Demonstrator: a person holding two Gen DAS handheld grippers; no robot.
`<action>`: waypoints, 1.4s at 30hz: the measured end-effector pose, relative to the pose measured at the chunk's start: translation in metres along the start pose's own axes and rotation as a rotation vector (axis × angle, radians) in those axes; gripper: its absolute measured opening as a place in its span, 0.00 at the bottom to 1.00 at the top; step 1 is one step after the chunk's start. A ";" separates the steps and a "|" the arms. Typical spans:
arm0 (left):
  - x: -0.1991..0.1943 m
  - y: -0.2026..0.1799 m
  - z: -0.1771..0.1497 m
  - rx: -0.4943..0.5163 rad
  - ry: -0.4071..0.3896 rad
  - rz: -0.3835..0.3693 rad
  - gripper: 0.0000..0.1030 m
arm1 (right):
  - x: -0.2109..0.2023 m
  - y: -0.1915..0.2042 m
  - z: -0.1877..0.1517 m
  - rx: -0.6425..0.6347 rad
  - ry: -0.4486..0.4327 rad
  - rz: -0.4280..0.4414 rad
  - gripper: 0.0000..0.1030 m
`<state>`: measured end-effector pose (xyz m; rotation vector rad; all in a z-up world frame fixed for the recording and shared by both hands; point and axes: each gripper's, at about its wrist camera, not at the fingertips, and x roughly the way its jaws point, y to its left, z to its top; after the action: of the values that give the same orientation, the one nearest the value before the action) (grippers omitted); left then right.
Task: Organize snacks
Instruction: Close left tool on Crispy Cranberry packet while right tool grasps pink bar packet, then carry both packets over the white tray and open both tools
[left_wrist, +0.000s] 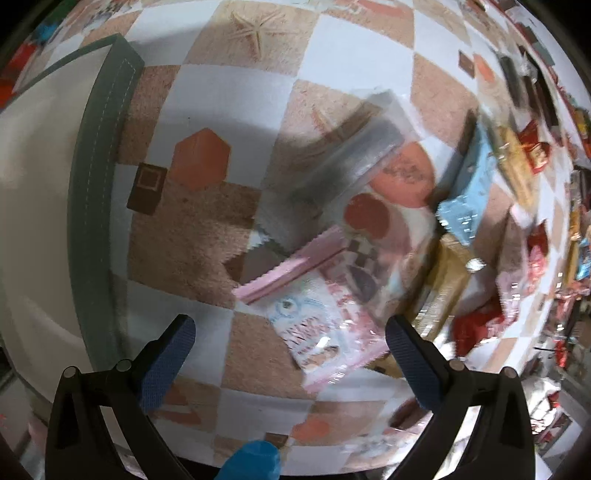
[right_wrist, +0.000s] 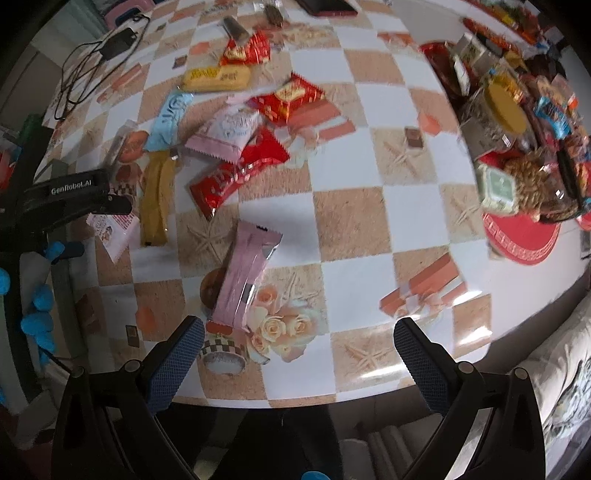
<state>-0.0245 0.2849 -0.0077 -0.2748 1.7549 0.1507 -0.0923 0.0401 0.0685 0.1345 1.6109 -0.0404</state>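
Lying loose on the checkered desk, the snacks form a scatter toward its far left part in the right wrist view: a long pink wrapper sits closest, just ahead of the right gripper and apart from the rest. Beyond it lie a red packet, a pale pink packet, a mustard-yellow bar, a light blue packet, a yellow packet and 2 more red packets.

The right gripper's jaws stand wide apart, released, holding nothing and touching nothing; the pink wrapper's near end lies close to the left finger. The gripper hovers at the desk's near edge, pointing across it.

The left gripper also has its jaws spread wide and empty, looking steeply down on the desk. Between its fingers, below, lies a white and pink packet with a cartoon face, partly overlapping other packets; that view is blurred. A blue-gloved hand holds this gripper at the left edge of the right wrist view.

To the far right a red tray carries a heap of wrapped snacks and a jar with a yellow lid. A black cable lies at the desk's far left corner. A grey-green cushion lies to the left of the left gripper.
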 end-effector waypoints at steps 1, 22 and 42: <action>0.003 0.001 -0.002 0.007 -0.004 0.007 1.00 | 0.004 0.000 0.002 0.010 0.012 0.008 1.00; 0.003 -0.012 0.004 0.191 -0.057 0.125 1.00 | 0.088 0.019 0.038 0.077 0.136 0.001 1.00; -0.034 -0.033 -0.010 0.371 -0.147 0.057 0.43 | 0.046 0.032 0.042 0.004 0.101 0.126 0.24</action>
<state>-0.0188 0.2546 0.0292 0.0559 1.6086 -0.1122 -0.0487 0.0703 0.0226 0.2443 1.7003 0.0617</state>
